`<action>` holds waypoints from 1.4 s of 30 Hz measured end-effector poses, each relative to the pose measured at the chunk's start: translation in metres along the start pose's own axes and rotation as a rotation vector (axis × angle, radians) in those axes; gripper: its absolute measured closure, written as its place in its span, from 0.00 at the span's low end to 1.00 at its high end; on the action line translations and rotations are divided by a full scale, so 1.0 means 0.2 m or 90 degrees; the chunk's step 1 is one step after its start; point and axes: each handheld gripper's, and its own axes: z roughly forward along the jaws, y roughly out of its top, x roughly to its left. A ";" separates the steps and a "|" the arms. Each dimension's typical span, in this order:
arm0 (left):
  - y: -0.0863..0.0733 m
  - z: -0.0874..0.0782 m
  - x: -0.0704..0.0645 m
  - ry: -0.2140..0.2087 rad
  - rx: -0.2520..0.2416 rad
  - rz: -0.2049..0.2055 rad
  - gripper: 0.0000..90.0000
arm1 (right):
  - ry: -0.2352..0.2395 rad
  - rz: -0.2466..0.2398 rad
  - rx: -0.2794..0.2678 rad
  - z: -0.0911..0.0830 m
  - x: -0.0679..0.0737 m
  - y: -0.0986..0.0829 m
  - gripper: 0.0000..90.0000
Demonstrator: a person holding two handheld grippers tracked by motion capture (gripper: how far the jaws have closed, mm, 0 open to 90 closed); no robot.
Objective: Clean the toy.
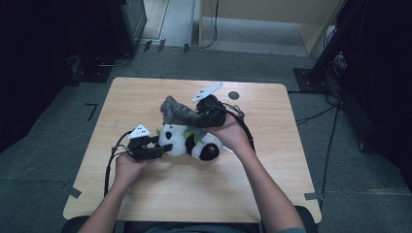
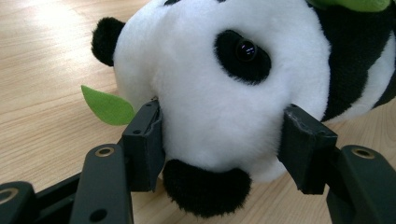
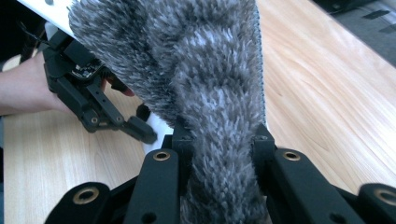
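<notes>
A black-and-white plush panda (image 1: 187,141) with green leaves lies mid-table on the wooden table (image 1: 194,194). My left gripper (image 1: 164,148) is shut on the panda's head (image 2: 219,93), one pad (image 2: 145,140) pressing into each side of the white fur. A green leaf (image 2: 108,106) pokes out beside the left pad. My right gripper (image 1: 203,118) hovers just above the panda, shut on a grey furry cloth (image 1: 176,112). That cloth (image 3: 205,79) rises between its jaws (image 3: 222,149) and hides most of the panda. Beyond the cloth sits the left gripper (image 3: 88,102) with a hand behind it.
A small dark round disc (image 1: 233,95) sits near the table's far edge. Black cables trail from both grippers across the tabletop. Dark equipment and cables (image 1: 335,73) stand on the grey floor around the table. Bare wood lies in front of the panda.
</notes>
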 end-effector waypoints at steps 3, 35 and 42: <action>0.00 0.00 0.00 0.001 -0.001 0.002 0.42 | 0.016 -0.017 0.037 0.10 0.02 0.04 0.80; 0.00 0.00 0.00 0.001 0.000 -0.010 0.45 | 0.061 -0.141 0.122 0.40 0.19 0.03 0.67; 0.00 0.00 -0.01 0.008 -0.001 -0.004 0.47 | 0.024 -0.158 0.106 0.38 0.19 0.00 0.83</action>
